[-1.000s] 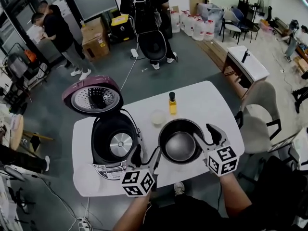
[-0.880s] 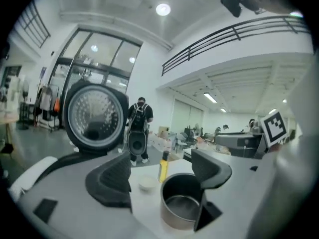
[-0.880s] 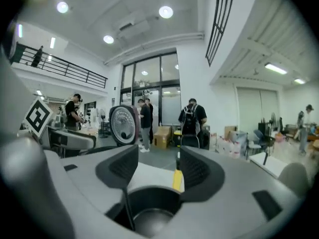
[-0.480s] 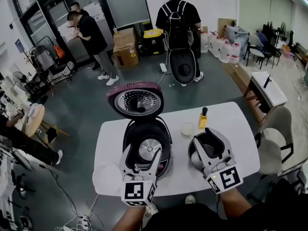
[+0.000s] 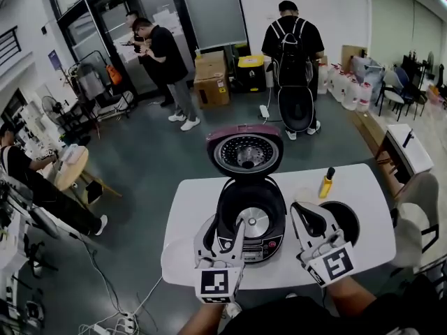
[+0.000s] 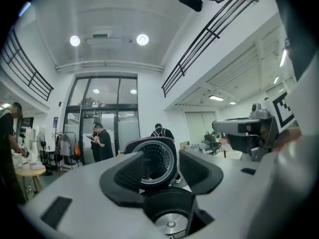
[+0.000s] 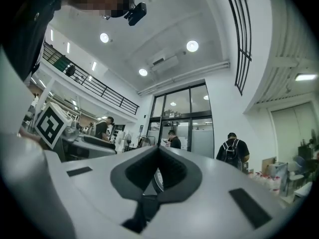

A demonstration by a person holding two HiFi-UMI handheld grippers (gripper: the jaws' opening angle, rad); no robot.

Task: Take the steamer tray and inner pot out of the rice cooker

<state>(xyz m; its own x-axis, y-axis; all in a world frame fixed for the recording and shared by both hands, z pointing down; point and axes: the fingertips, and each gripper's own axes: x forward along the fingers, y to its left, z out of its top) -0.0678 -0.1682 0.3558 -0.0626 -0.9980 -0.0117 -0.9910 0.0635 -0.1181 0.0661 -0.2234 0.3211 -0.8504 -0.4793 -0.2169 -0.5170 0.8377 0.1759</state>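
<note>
Lifted clear of the black round metal inner pot (image 5: 347, 218) (it sat on the white bench (image 5: 194, 206), right of the open maroon rice cooker (image 5: 251, 202)). Right gripper (image 5: 302, 210) fingers had just closed together, empty; left gripper (image 5: 224, 229) fingers had just narrowed, apart, empty.

White table (image 5: 183, 211), yellow bottle (image 5: 326, 185) on it, backpacked person (image 5: 293, 47), cardboard boxes (image 5: 211, 82) beyond

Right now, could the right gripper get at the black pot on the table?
Probably yes: the pot sits just beyond the right gripper with nothing between, though its shut jaws must open first.
</note>
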